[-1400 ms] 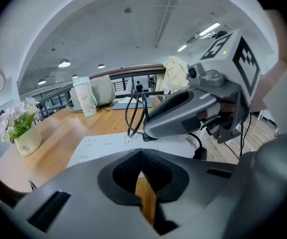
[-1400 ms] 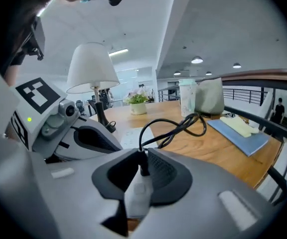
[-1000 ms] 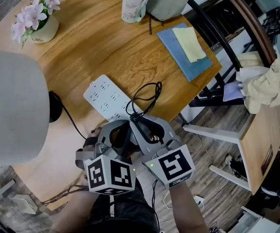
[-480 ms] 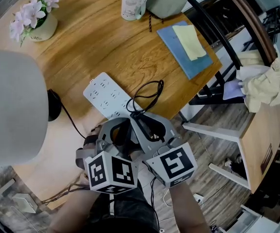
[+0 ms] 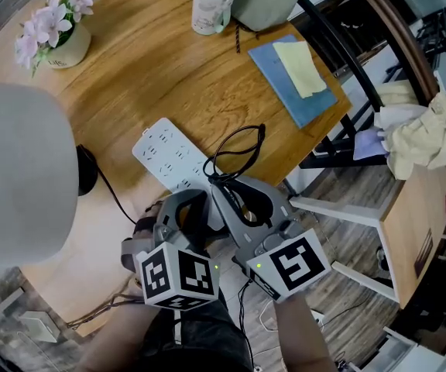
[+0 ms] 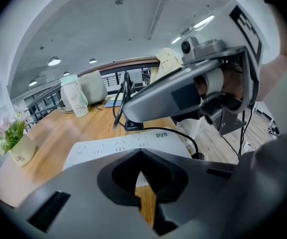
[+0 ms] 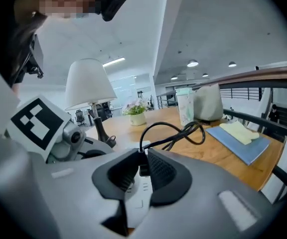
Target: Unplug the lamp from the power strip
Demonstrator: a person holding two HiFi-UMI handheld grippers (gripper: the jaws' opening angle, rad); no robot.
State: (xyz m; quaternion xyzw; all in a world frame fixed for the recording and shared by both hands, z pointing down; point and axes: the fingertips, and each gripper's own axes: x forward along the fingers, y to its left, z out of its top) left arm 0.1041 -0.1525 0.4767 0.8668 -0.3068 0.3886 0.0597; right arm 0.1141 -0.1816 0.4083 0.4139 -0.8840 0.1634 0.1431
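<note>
Gripping: the right gripper (image 7: 143, 152) is clenched on the black plug (image 7: 143, 167), with its ribbed dark pads pressed against the plug's two sides.
Plug position: a small, squarish block at the near end of the power strip (image 5: 169, 157), about mid-scene. Whether its pins are clear of the sockets cannot be told.
Cable: a thin black cord (image 5: 237, 149) springs from the plug in a loose double loop toward the far side.
Strip: a flat white plastic bar with rounded corners and rows of slotted sockets. It lies askew on the worktop (image 5: 169, 76), its far end angled left.
Other hand: the left gripper (image 6: 140, 161) is clenched on nothing, its toothed rubber tips together. It sits over the strip's near edge, just left of the right gripper. Whether it touches the strip cannot be told.
Light: the lamp (image 5: 14, 177) stands at the left, with a smooth, pale tapered shade on a slim dark stem and a round dark base.
Surface: a round top of honey-coloured wood with flowing grain.
Far side: a small pale pot of pink flowers (image 5: 60, 33) at far left. A pale tumbler (image 5: 214, 6) with a mint lid stands further right, and beyond it a flat blue folder (image 5: 285, 91) under a yellow sheet.
</note>
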